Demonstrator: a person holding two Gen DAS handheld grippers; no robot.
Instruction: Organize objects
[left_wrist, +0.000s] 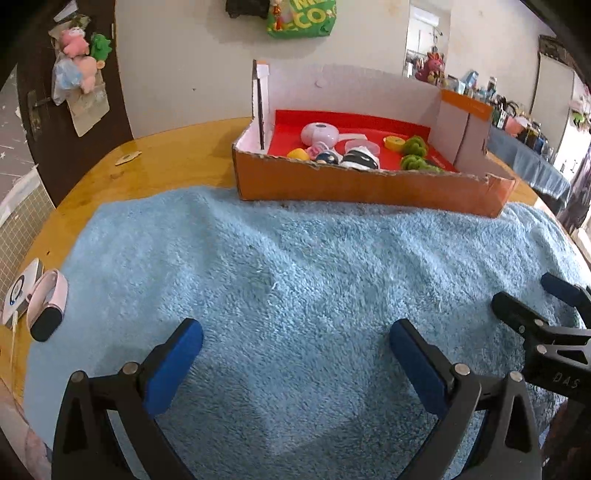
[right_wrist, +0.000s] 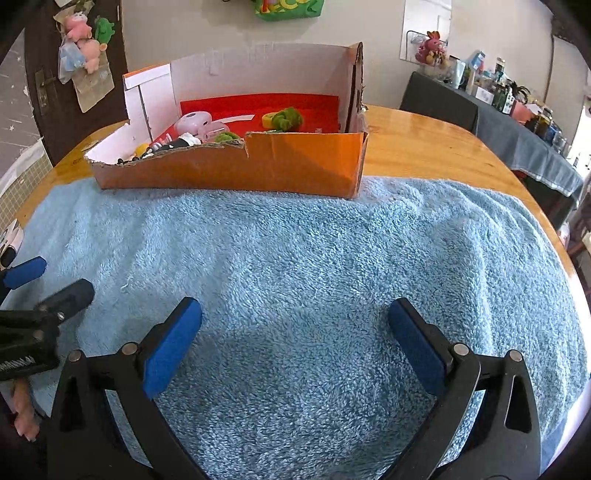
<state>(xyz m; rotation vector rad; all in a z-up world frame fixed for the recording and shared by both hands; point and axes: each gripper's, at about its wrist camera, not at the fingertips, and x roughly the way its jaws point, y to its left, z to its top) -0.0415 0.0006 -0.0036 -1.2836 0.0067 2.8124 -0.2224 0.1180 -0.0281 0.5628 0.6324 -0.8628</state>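
Blue foam pads tip both tongs, and both stand spread wide with nothing between them: the left gripper (left_wrist: 295, 343) and the right gripper (right_wrist: 295, 332) hover low over the near part of the towel (left_wrist: 295, 266), side by side.

Ahead of them the towel is bare; no loose item shows on its pile in either view. At its left edge, on the wooden table (left_wrist: 177, 155), lie a pink-and-white gadget (left_wrist: 46, 308) and a small white device (left_wrist: 20, 295) touching it. Whether those belong to the job I cannot tell.

Farther off, the orange box (left_wrist: 369, 184) sits at the towel's far edge. Inside on its red floor are the gathered things: a pink round toy (left_wrist: 319, 134), a yellow piece (left_wrist: 297, 153), a black-and-white figure (left_wrist: 360, 157), a yellow ring (left_wrist: 393, 143) and green fuzzy bits (left_wrist: 415, 153).

By this showing the sorting looks nearly or wholly done, with at most the two items at the left remaining.
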